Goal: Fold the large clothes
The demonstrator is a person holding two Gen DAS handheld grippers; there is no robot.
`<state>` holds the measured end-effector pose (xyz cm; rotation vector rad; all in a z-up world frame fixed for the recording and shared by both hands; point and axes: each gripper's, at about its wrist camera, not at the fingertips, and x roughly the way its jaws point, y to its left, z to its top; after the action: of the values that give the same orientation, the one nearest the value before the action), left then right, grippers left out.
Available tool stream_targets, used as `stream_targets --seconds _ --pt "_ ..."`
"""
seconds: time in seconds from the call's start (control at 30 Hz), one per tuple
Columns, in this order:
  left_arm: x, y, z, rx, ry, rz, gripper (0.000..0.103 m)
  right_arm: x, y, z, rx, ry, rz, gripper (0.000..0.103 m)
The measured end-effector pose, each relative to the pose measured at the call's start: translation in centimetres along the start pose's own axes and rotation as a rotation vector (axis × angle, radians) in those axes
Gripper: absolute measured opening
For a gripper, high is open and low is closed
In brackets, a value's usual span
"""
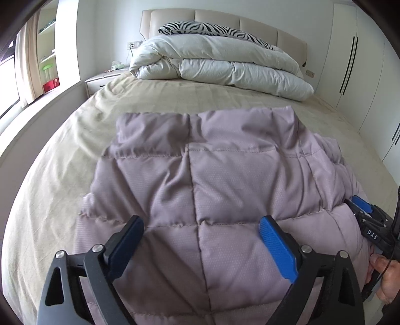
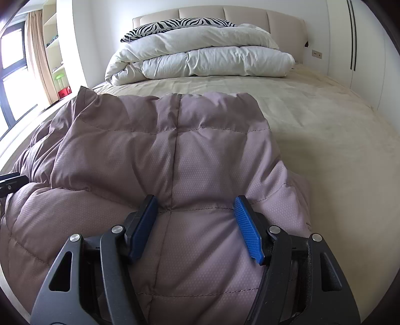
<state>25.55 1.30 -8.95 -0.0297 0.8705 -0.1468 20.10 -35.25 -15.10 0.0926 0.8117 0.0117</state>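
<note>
Both fisheye cameras are sitting just behind their own fingers and looking down at a slant along the bed toward the headboard [image 1: 220, 22]. The left wrist view is hanging close over the quilted jacket [image 1: 200, 175], which is filling the lower centre of the frame. The right wrist view is looking from close over it too, perhaps a little lower. Both are sharing the jacket, the folded white duvet [image 2: 200, 57] and the zebra pillow [image 1: 215, 28] at upper centre.

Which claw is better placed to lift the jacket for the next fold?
Right, probably. The right claw pinches a bulge of the jacket between its pads; the left claw hangs wide open over it, gripping nothing.
</note>
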Motion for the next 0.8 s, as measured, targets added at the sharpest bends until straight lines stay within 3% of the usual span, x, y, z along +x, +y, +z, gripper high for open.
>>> stream_targets --seconds 0.13,0.2,0.37,0.6,0.8 --pt "-0.1 1.3 0.2 0.013 -0.006 0.081 0.097 -0.2 0.0 0.0 0.000 -0.005 -0.003 0.063" --pt "1.7 2.2 -0.3 -0.006 0.050 0.064 0.099 -0.2 -0.1 0.0 0.000 -0.006 -0.003 0.063" --pt "2.8 2.6 -0.9 -0.028 0.045 0.049 0.103 -0.2 -0.1 0.1 -0.001 -0.006 -0.005 0.063" --pt "2.3 3.6 -1.0 -0.078 0.047 -0.018 0.102 -0.2 -0.1 0.0 0.001 -0.010 -0.005 0.063" --pt "-3.4 7.5 -1.0 -0.242 -0.025 -0.172 0.102 -1.2 -0.6 0.3 0.035 -0.003 0.039 0.066"
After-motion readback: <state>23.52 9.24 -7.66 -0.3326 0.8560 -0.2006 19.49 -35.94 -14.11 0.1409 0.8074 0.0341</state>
